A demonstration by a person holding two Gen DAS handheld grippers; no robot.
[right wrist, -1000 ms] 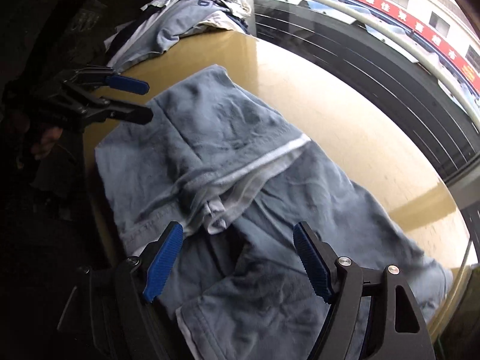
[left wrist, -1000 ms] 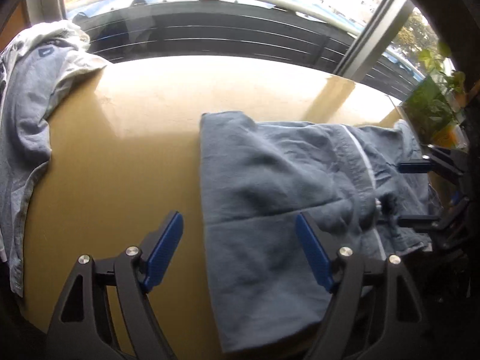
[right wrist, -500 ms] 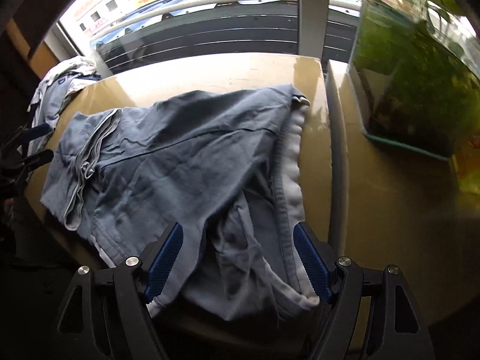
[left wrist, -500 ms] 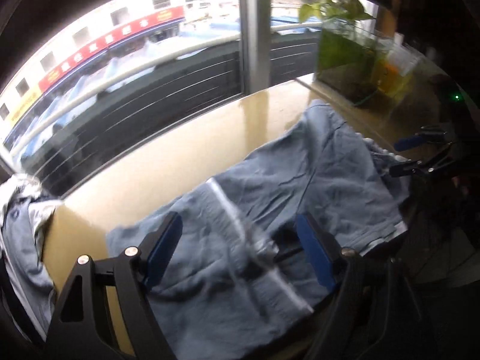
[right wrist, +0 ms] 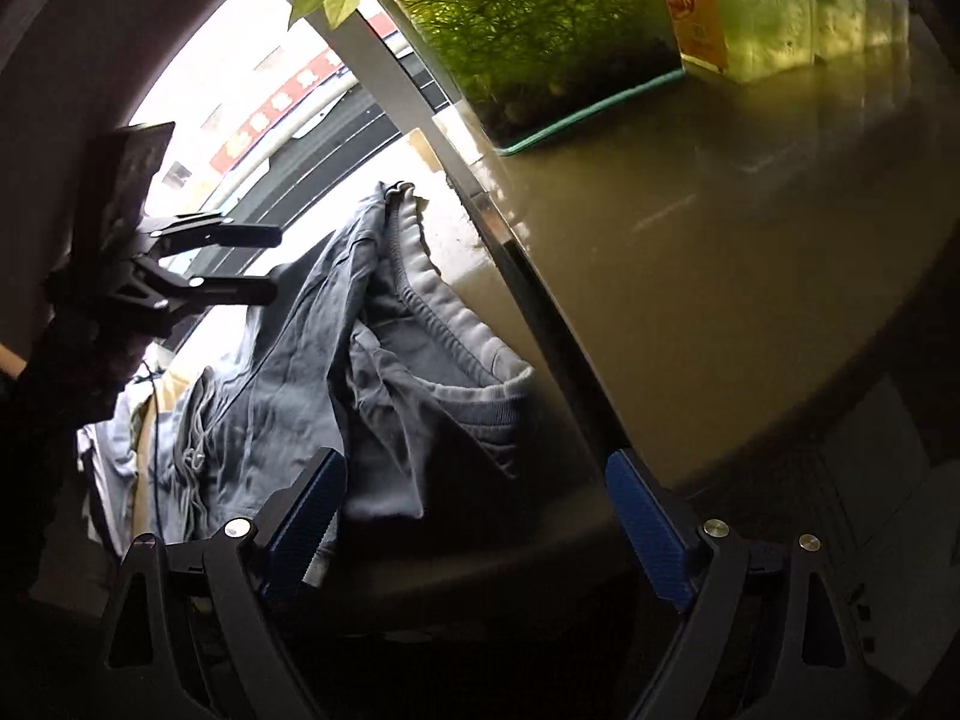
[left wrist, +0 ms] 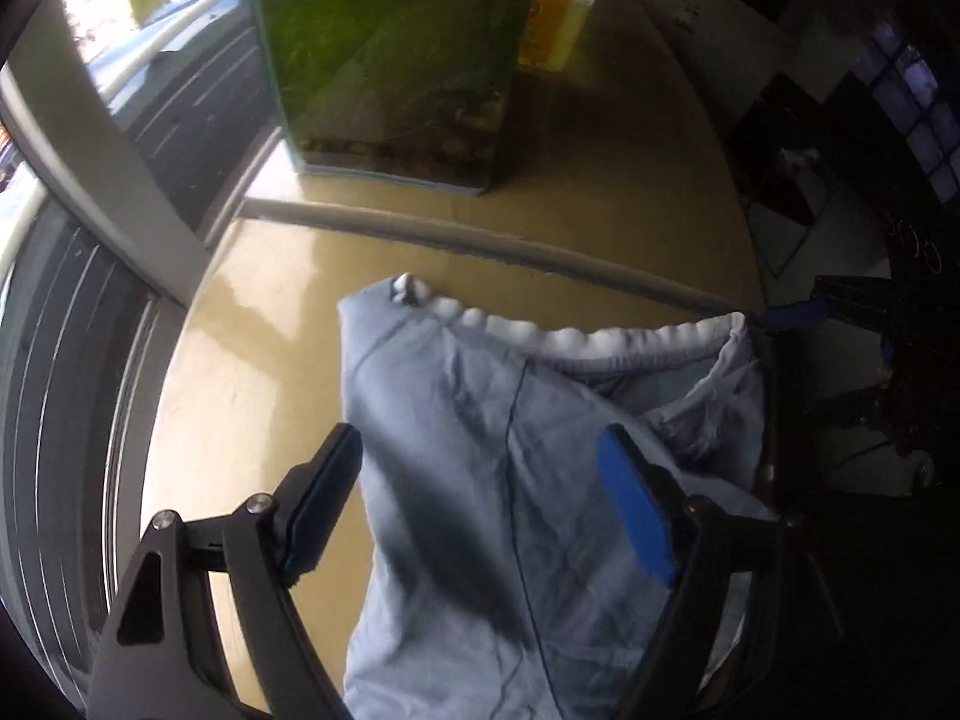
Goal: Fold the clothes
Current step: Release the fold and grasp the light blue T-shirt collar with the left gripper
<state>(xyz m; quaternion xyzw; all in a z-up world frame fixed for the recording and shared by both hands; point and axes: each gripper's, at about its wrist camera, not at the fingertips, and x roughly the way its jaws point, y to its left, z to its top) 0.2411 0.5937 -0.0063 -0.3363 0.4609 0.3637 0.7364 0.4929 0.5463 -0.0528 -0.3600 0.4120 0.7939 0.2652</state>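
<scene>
Presently, both my tools stood spread and held nothing. My left gripper (left wrist: 480, 498) hovered over the grey-blue shorts (left wrist: 480, 480), cloth lying beneath and between its fingers but not pinched. My right gripper (right wrist: 474, 522) stood with its fingers wide apart at the near table edge, the bunched cloth just ahead of its left finger.

The shorts lay on the tan table (left wrist: 240, 372), the white ribbed waistband (left wrist: 570, 339) ahead of my left tool and running off to its right. From the right wrist view the waistband (right wrist: 444, 318) curled open, with loose folds heaped below it. Part of the cloth appeared to hang over the near edge. A glass tank of green plants (left wrist: 390, 60) stood beyond the waistband, past a grey strip (left wrist: 480, 246) across the table, well apart from the cloth.

I judged the step in hand to be taking hold of the waistband end for the next fold. To do it well, each tool should close on one corner of the waistband, catching both layers, not the loose heap. The right tool needed to move left and forward, since nothing lay between its fingers. Lifting should be even on both sides so the seam (left wrist: 516, 450) stays straight. The far swing should stop short of the tank.
</scene>
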